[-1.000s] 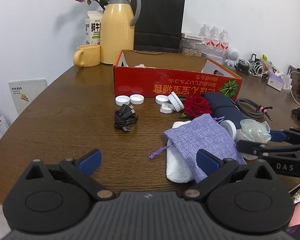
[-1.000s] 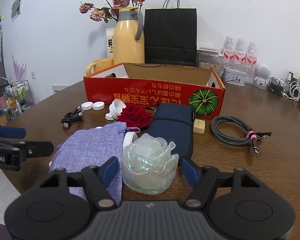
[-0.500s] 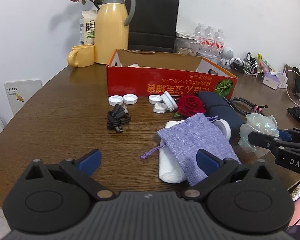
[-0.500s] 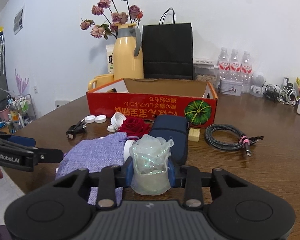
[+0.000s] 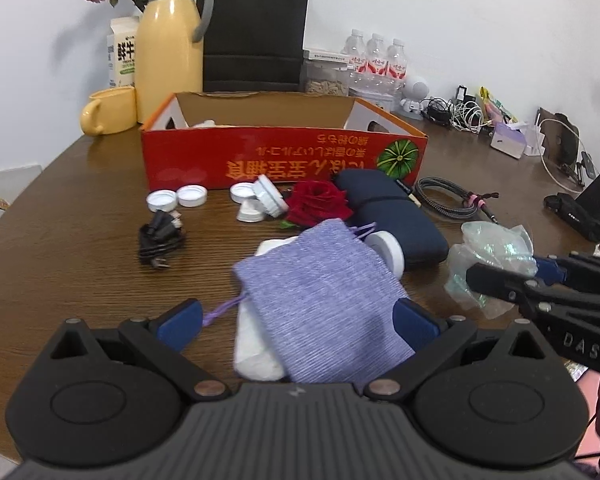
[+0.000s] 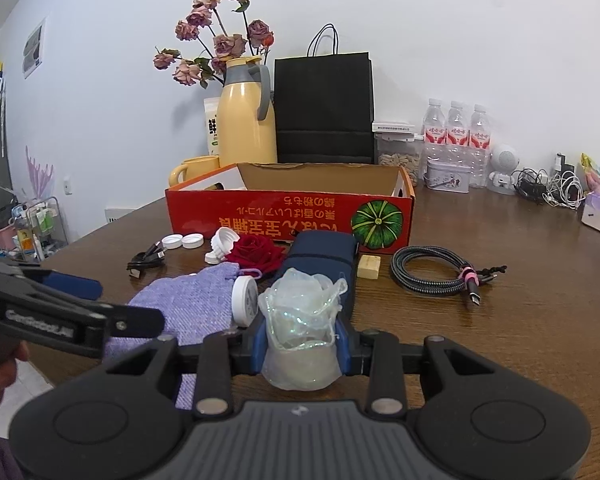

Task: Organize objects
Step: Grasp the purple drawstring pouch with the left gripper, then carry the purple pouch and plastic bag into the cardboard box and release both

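Wall (image 6: 460,40): plain white, sitting behind everything.
Table (image 6: 540,340): brown wood, shining a little in soft light.
Floor (image 6: 28,376): pale, showing past the table's edge.
Rack (image 6: 36,224): a small wire one, standing by the wall and holding little things.
Picture (image 6: 33,48): hanging high on the wall.

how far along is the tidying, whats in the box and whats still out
Early. Something pale shows inside the red box, nothing more visible. The right gripper has just closed on the clear plastic flower. The left gripper, open, flanks the purple pouch. Caps, rose, navy case and cables remain out.
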Tool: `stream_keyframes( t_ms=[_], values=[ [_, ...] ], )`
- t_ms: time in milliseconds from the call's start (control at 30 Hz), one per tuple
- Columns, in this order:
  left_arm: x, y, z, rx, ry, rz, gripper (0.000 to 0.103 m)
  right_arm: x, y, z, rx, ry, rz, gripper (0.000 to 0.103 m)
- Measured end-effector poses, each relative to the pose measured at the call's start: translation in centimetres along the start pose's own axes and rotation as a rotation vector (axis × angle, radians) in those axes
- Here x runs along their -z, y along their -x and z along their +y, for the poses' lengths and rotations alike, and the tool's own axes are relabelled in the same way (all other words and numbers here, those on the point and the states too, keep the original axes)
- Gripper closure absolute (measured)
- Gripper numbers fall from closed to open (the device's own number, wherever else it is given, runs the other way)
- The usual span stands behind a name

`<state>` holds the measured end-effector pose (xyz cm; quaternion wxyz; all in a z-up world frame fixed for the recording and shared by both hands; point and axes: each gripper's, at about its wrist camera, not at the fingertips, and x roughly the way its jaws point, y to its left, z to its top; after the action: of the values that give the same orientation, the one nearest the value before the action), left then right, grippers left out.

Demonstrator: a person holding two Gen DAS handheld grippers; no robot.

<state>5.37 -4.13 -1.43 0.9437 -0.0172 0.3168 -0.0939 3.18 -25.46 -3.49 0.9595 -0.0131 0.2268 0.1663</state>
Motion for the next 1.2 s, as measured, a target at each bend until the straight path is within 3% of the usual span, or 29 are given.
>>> stream_keyframes(
  t_ms=[200, 467, 567, 833, 1067, 1200],
  values=[
    [0.3, -0.9, -1.5, -0.005, -0.027, -0.007, 0.0, 0.3, -0.1, -0.5, -0.002, -0.012, 0.006, 0.071],
    [0.8, -1.1, -1.7, -0.007, -0.035, 0.002, 0.039, 0.7, -0.3, -0.7, -0.016, -0.022, 0.011, 0.071],
    [0.9, -0.9, -1.8, -0.006, -0.041, -0.006, 0.048, 0.8, -0.3, -0.7, -0.018, -0.023, 0.011, 0.071],
    [1.0, 0.0, -1.8, -0.007, -0.044, -0.038, 0.058, 0.9, -0.4, -0.8, -0.019, -0.022, 0.014, 0.071],
    [0.7, 1.6, -1.4, 0.044, -0.034, -0.094, 0.085, 0.9, -0.4, -0.6, -0.021, -0.015, 0.014, 0.071],
    [0.4, 2.7, -1.3, 0.068, -0.04, -0.133, 0.091, 0.8, -0.3, -0.4, -0.021, -0.011, 0.013, 0.071]
  ],
)
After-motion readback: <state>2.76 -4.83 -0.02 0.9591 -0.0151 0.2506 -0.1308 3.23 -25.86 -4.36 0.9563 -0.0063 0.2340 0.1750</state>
